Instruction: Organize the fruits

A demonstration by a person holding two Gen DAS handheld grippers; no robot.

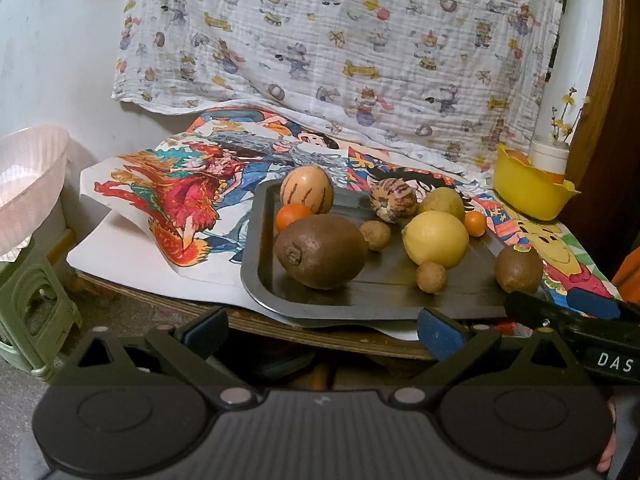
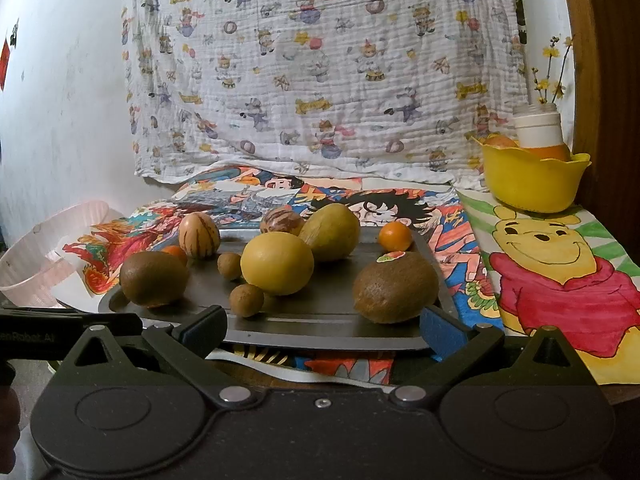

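A dark metal tray [image 1: 384, 284] on the low table holds loose fruit. Nearest in the left wrist view is a big brown kiwi [image 1: 322, 252], with a lemon [image 1: 435, 239], a second kiwi [image 1: 518, 268], two striped melons [image 1: 307, 190], two small oranges [image 1: 292, 216] and two small brown round fruits [image 1: 431, 277]. My left gripper [image 1: 320, 330] hangs open just short of the tray's front rim, empty. My right gripper [image 2: 322, 328] is open too, at the front rim [image 2: 320, 340], below the stickered kiwi [image 2: 394, 288] and the lemon [image 2: 277, 263].
A yellow bowl [image 2: 532, 180] with orange fruit and a white bottle stands at the back right. A pink ribbed basket [image 1: 28, 184] sits left of the table on a green stool [image 1: 36, 304]. Colourful drawings cover the tabletop; a printed cloth hangs behind.
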